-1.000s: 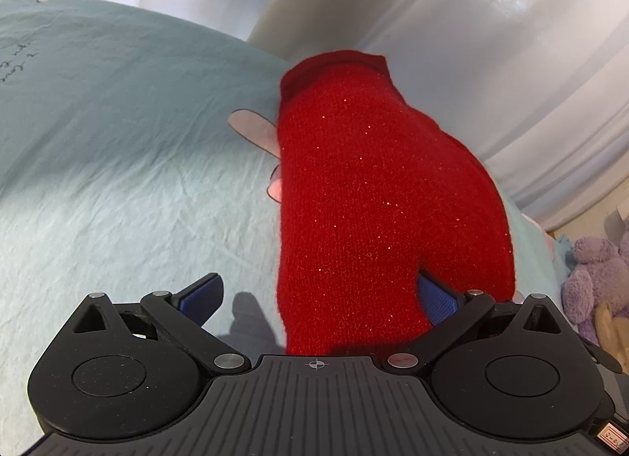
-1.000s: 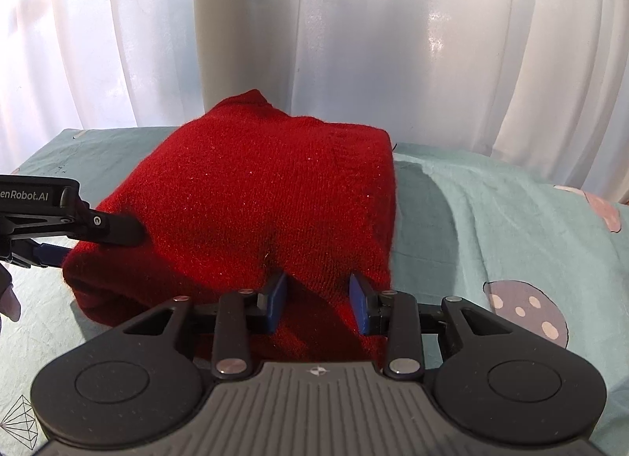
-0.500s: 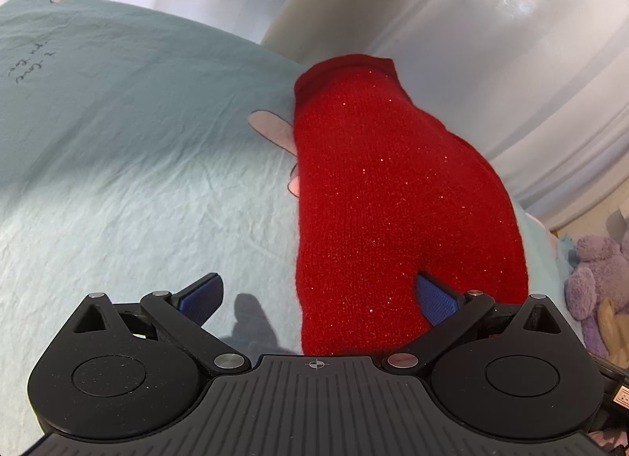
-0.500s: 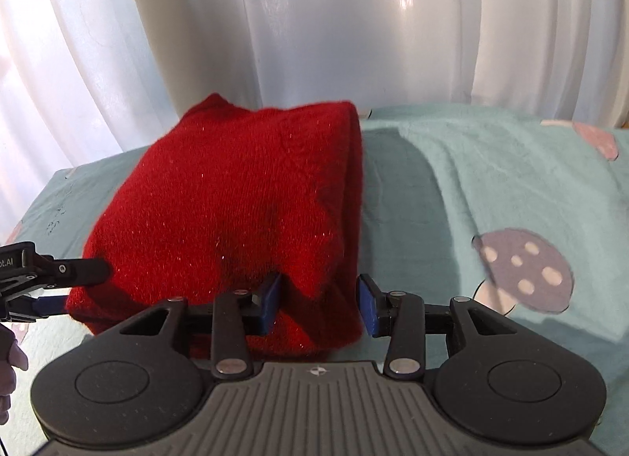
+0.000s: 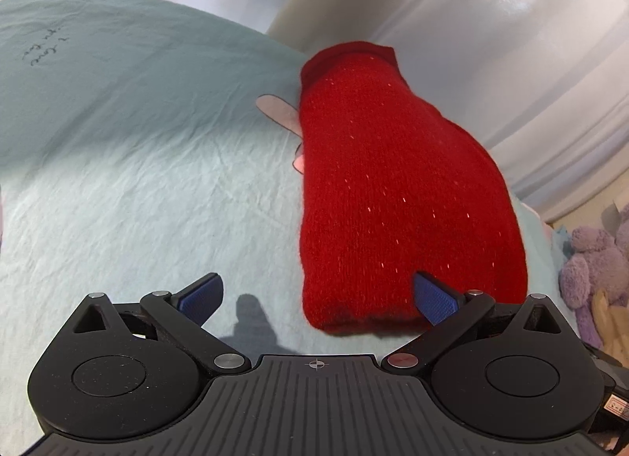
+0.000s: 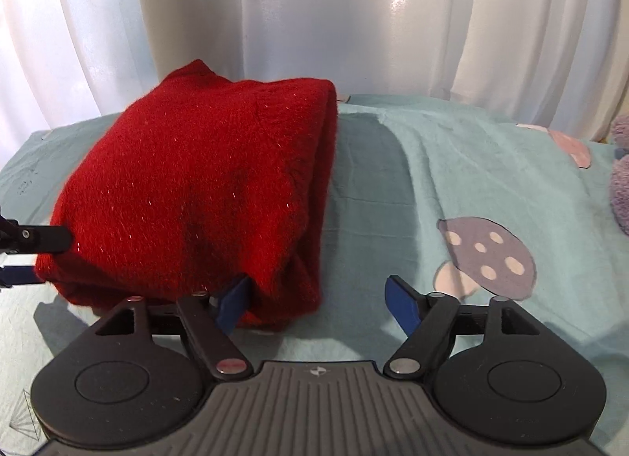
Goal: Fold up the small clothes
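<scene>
A folded red knitted garment (image 5: 397,196) lies on the pale teal bed sheet (image 5: 137,165). My left gripper (image 5: 317,296) is open wide at its near end. Its right pad sits on the knit and its left pad hangs over bare sheet. In the right wrist view the same red garment (image 6: 204,196) lies left of centre. My right gripper (image 6: 317,303) is opening, and the garment's near corner lies slack between the jaws beside the left pad. The right pad stands apart from the cloth. The left gripper's fingers (image 6: 39,238) touch the garment's left edge.
White curtains (image 6: 354,15) hang behind the bed's far edge. A purple plush toy (image 5: 589,271) sits at the right, also seen as plush toy (image 6: 621,188). The sheet carries a mushroom print (image 6: 487,255) to the right of the garment and handwriting (image 5: 43,51) at far left.
The right gripper's jaws, narrow around the garment's near corner before, have spread wide and let it go. In the left wrist view the garment has slid rightward as that gripper shifted left.
</scene>
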Demonstrator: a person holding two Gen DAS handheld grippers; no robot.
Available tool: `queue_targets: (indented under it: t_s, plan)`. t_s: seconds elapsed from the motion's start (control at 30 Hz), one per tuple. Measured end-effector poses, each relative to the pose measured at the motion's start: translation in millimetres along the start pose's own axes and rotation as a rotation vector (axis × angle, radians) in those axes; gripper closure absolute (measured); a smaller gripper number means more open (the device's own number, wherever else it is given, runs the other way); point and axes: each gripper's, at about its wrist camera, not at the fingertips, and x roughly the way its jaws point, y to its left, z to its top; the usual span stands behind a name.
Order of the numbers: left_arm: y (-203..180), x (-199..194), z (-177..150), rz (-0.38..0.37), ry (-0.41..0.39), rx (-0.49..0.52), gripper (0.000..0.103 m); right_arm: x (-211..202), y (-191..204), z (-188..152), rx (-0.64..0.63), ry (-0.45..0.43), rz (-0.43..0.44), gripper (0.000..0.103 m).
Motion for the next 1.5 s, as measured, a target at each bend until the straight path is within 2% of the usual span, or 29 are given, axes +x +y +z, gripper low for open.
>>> queue_targets:
  t_s: [0.07, 0.1, 0.17, 0.33, 0.43, 0.5, 0.57, 0.63, 0.7, 0.8, 0.93, 1.23, 1.37, 1.5]
  plan:
    - [-13.6, -2.0, -11.8, 0.067, 0.067, 0.099, 0.000, -9.3, 0.1, -10.2, -0.021, 0.044, -0.016, 0.017]
    - [-19.4, -3.7, -21.4, 0.110, 0.077, 0.143, 0.000, -14.4, -0.8, -16.8, -0.029, 0.067, -0.014, 0.010]
    - [-24.6, -11.9, -42.3, 0.165, 0.061, 0.187, 0.000, -26.8, -0.9, -29.7, -0.031, 0.101, -0.002, 0.004]
    - [-24.0, -27.8, -61.1, 0.201, 0.072, 0.129, 0.000, -58.1, 4.7, -49.8, -0.029, 0.134, 0.014, 0.004]
    - [-31.8, -35.4, -60.9, 0.270, 0.047, 0.167, 0.000, -68.9, 9.7, -43.8, -0.039, 0.155, 0.033, 0.004]
    - [-36.1, -41.5, -60.1, 0.299, 0.021, 0.187, 0.000, -80.2, 13.6, -42.4, -0.026, 0.132, 0.066, 0.004]
    - [-40.1, -48.8, -57.1, 0.291, 0.011, 0.182, 0.000, -87.1, 17.4, -39.4, -0.001, 0.122, 0.082, 0.004]
    - [-42.5, -56.4, -54.3, 0.273, 0.003, 0.182, 0.000, -86.6, 20.1, -34.5, 0.015, 0.160, 0.086, 0.004]
    - [-45.4, -61.9, -51.4, 0.273, 0.002, 0.186, 0.000, -82.7, 24.9, -29.1, 0.019, 0.204, 0.068, 0.004]
    - [-51.8, -65.8, -49.0, 0.270, 0.020, 0.207, 0.000, -80.0, 31.0, -22.4, 0.022, 0.222, 0.015, 0.004]
    - [-63.7, -66.5, -46.7, 0.277, 0.015, 0.270, 0.000, -82.4, 33.0, -11.0, 0.045, 0.214, -0.018, 0.004]
    - [-87.8, -56.0, -36.2, 0.321, 0.037, 0.336, 0.000, -84.2, 43.1, 7.5, 0.038, 0.207, -0.089, 0.004]
    - [-94.1, -50.4, -34.0, 0.316, 0.054, 0.346, 0.000, -83.1, 43.0, 9.0, 0.052, 0.225, -0.068, 0.004]
    - [-95.3, -44.9, -32.5, 0.316, 0.077, 0.331, 0.000, -81.0, 43.6, 9.8, 0.037, 0.230, -0.084, 0.004]
